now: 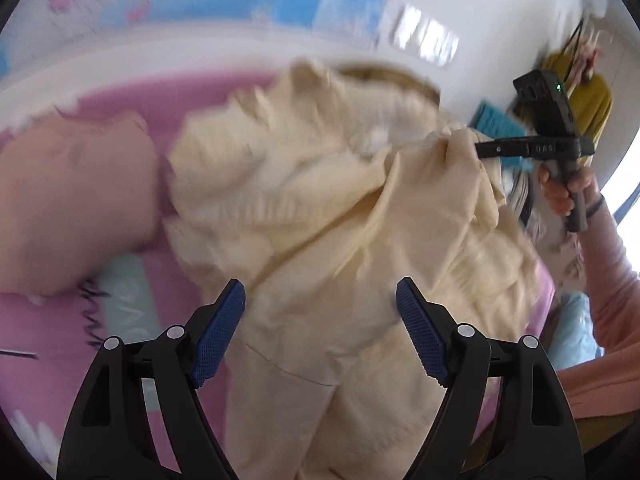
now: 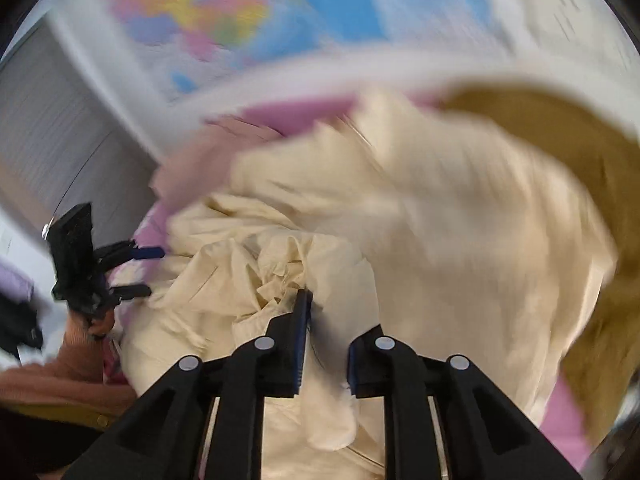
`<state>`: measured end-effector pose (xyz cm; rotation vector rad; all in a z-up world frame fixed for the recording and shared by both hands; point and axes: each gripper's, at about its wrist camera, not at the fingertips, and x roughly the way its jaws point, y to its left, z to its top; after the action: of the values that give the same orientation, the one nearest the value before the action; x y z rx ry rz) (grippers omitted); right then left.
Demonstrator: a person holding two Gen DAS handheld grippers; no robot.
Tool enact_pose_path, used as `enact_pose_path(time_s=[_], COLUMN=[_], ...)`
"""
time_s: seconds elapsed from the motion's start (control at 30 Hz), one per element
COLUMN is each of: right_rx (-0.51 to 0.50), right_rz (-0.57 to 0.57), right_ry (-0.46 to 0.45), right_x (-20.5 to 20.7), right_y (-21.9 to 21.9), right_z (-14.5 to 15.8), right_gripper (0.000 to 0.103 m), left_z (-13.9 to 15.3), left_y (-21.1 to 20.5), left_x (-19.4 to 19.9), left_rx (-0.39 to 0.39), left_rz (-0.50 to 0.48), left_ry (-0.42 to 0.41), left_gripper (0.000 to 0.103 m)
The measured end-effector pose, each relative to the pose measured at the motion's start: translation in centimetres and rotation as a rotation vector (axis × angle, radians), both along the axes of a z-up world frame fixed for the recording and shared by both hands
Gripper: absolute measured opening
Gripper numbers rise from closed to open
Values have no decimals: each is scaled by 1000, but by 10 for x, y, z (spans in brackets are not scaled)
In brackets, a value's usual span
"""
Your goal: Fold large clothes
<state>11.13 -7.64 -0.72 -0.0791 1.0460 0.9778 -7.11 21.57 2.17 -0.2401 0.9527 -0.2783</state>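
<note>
The left gripper (image 1: pixel 320 332) stands nearest, its fingers (image 1: pixel 218 340) spread wide with nothing between them, poised over the lower part of the cream garment (image 1: pixel 320 208). The right gripper (image 2: pixel 322 344) has its fingers closed on a bunch of that garment near one edge, lifting it clear of the bed (image 1: pixel 48 320).

Progress: judged early. The garment lies crumpled in a heap on the pink bed cover, partly raised; no flat panel or clean fold line is visible. Spreading it out and every fold appear to remain.

Surroundings: a peach pillow (image 1: pixel 72 200) sits just beside the garment on the left-hand side. A mustard-brown cloth (image 2: pixel 580 184) lies against the garment's far side and may hinder spreading. Beyond the bed, a coloured wall map (image 2: pixel 224 12) hangs, heavily blurred.
</note>
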Motion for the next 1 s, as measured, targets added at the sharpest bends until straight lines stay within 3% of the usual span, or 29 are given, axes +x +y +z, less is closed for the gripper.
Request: enact_pose_path(time_s=[0.07,0.1,0.13,0.17,0.2,0.27,0.4,0.5,0.6,0.7,0.77,0.9,1.0], right_rx=[10,49,95,140,180,232,204,163,93,-72,-158,-372,-435], right_rz=[-20,-28,-47,-78,-91,-99,-57,40,154,271,380,494,553], right_ry=[58,74,67,46,37,10,-118,-244,-333,-411,-417,-494,-476], right_x=[1,-1,-6,-14,-12,-21,-29,-38,-40,-36,-37,-38,-36], right_y=[-9,-19,-33,-48,-59,-76,-63,-16,48,140,190,257,281], right_z=[-17,-20,-18,-12,-7,6,40,59,63,49,31,-13,-33], right_gripper=[30,47,73,85,91,90,82,70,53,49,48,48,47], left_z=[-14,-17,-16,-14,-12,-9,-5,-4,-11,-17,-19,-23,-29], left_y=[-7,-8,-6,-3,2,8,1,0,-2,-2,1,5,10], left_x=[4,1,-3,-8,-12,-23,-28,-24,-20,-20,-25,-30,-33], left_rx=[31,44,48,47,37,21,42,39,31,13,-17,-52,-78], left_rz=[-21,-29,-32,-30,-31,-43,-66,-44,-28,-15,-4,15,18], left_ry=[46,51,48,48,50,43,34,27,39,43,37,34,36], left_gripper=[76,75,72,67,64,57,57,65,65,64,61,60,60])
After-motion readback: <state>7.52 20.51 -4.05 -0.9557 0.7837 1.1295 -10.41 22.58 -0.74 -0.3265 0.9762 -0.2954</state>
